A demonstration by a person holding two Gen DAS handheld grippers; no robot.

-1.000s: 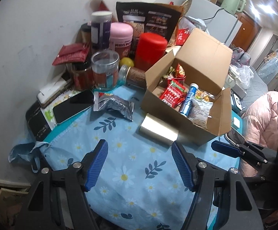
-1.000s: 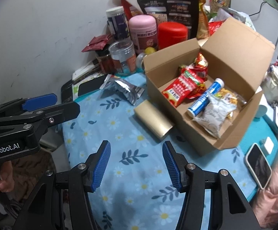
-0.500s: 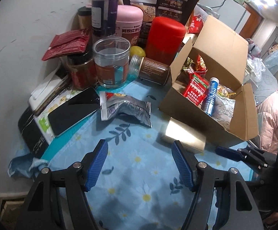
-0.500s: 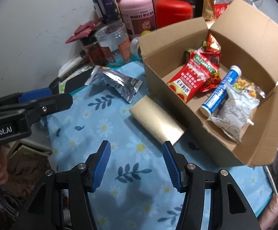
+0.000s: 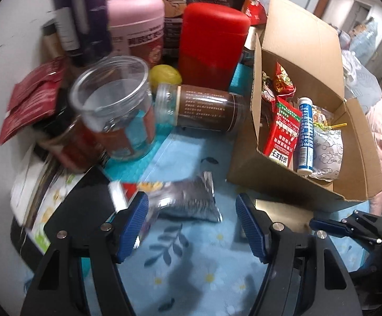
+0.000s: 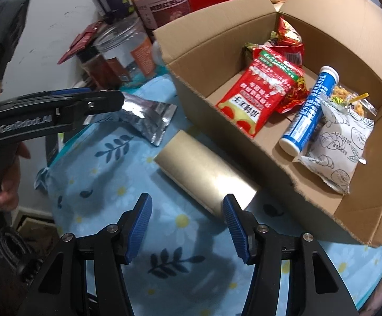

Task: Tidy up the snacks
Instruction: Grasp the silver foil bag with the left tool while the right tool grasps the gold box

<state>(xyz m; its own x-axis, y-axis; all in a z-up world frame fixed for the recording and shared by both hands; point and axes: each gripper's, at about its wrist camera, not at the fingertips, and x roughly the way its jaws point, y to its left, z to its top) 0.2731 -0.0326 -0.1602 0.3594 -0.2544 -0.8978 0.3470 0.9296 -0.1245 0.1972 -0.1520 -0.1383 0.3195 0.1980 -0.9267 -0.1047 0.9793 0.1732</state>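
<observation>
A light blue cloth (image 6: pixel 106 181) printed with white daisies and dark blue leaf sprigs is shown. A silver pouch (image 5: pixel 188 201), gold box (image 6: pixel 204 181) and brown carton (image 6: pixel 362 34) are seen; inside, a red packet (image 6: pixel 256 97), blue-and-white tube (image 6: pixel 309 110) and white line-drawn bag (image 6: pixel 341 144). Blue ribbed pads (image 6: pixel 138 226) are fitted on black frames.

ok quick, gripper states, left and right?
Left gripper: open, empty, jaws either side of the crinkled silver foil snack packet.
Right gripper: open, empty, near the flat gold box.
</observation>
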